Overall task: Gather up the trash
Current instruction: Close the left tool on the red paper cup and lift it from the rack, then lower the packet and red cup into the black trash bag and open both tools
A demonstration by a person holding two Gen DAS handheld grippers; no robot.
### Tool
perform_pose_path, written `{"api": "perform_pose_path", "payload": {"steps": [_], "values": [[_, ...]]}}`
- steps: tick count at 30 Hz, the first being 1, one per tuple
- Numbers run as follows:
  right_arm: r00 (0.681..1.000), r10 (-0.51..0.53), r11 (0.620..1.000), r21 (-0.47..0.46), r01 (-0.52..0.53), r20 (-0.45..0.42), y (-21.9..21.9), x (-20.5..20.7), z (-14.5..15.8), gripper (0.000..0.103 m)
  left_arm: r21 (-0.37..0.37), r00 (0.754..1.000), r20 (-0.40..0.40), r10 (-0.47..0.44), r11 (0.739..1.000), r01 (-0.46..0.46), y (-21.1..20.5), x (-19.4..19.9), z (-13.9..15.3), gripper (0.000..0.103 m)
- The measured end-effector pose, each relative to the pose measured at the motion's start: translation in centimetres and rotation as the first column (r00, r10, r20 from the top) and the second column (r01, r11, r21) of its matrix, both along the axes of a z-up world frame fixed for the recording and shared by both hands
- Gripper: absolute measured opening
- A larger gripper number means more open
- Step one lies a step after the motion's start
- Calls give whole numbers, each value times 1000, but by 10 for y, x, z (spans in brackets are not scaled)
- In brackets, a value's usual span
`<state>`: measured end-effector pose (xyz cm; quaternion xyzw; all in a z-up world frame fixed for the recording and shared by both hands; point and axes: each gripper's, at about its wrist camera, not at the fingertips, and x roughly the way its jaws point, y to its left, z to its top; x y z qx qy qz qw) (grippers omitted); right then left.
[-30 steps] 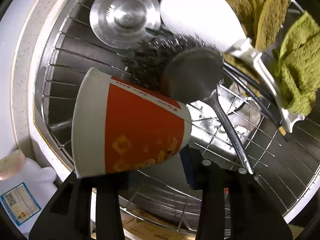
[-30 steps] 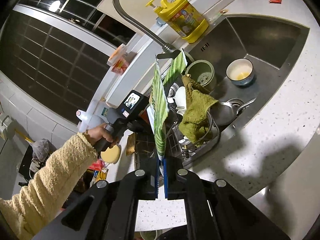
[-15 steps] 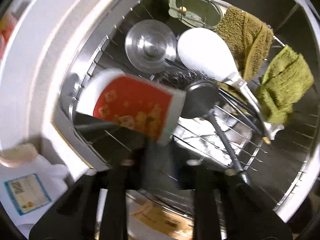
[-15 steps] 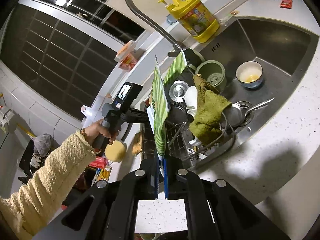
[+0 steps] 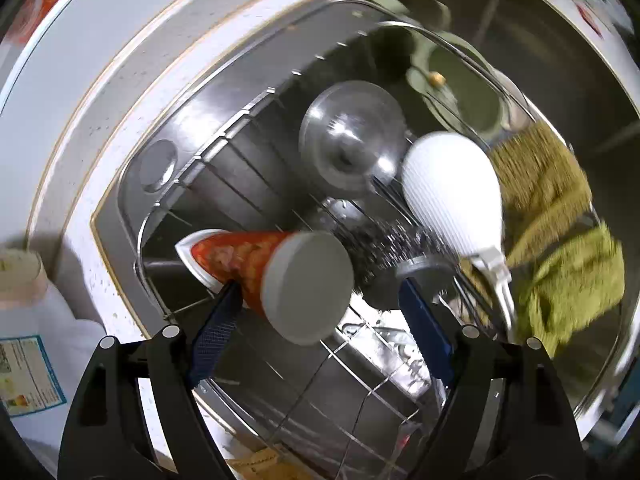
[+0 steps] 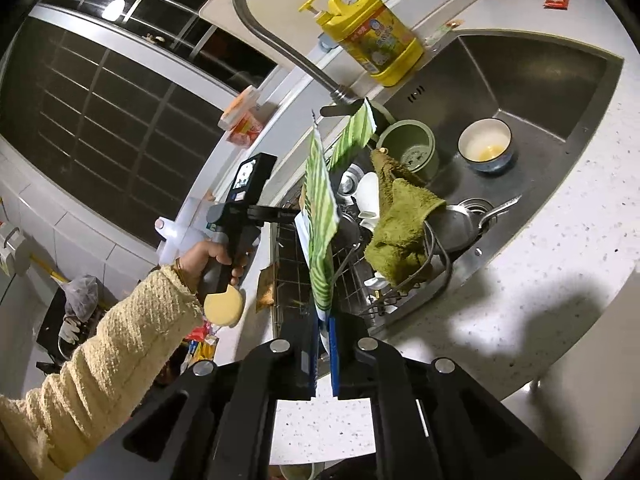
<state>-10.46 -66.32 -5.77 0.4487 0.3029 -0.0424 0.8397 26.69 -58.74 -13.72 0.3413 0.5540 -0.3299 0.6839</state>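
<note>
An orange and white paper cup [image 5: 276, 276] lies on its side over the wire dish rack [image 5: 248, 168] in the sink, its flat base toward me. My left gripper [image 5: 320, 320] is open above the rack, the cup just in front of its left finger [image 5: 216, 328]; it holds nothing. My right gripper [image 6: 325, 344] is shut on a green-striped wrapper [image 6: 320, 216], held up over the counter edge. The left gripper body [image 6: 244, 200] and the hand show in the right wrist view.
The rack holds a steel lid [image 5: 352, 140], a white rice paddle [image 5: 452, 192], a steel scourer [image 5: 384, 248] and green cloths [image 5: 560, 232]. A faucet [image 6: 276, 36], yellow detergent jug [image 6: 372, 48], green pot [image 6: 412, 148] and bowl [image 6: 484, 144] are around the sink.
My left gripper has opened and let go of the paper cup, which dropped onto the rack, and has pulled back. The right gripper still holds the wrapper.
</note>
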Motion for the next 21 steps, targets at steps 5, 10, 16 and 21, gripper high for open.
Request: {"api": "perform_pose_path", "payload": {"steps": [5,10,16,21], "values": [[1000,3,1000,5,-3,2,0,0,-1,6,26,997,40,65,997,-66,-7,23,-2,78],[1000,3,1000,7,-3,0,0,-2,-2,6,-35,991,30,134,990,-133,-1,28,-3,51],[1000,6,1000,14,-6,9,2,1,0,6,-111,988,39,151,983,-146,10,30,29,46],[999,33,999,-11,-32,27,9,7,9,6,-262,995,31,94,962,-83,50,0,84,46]]}}
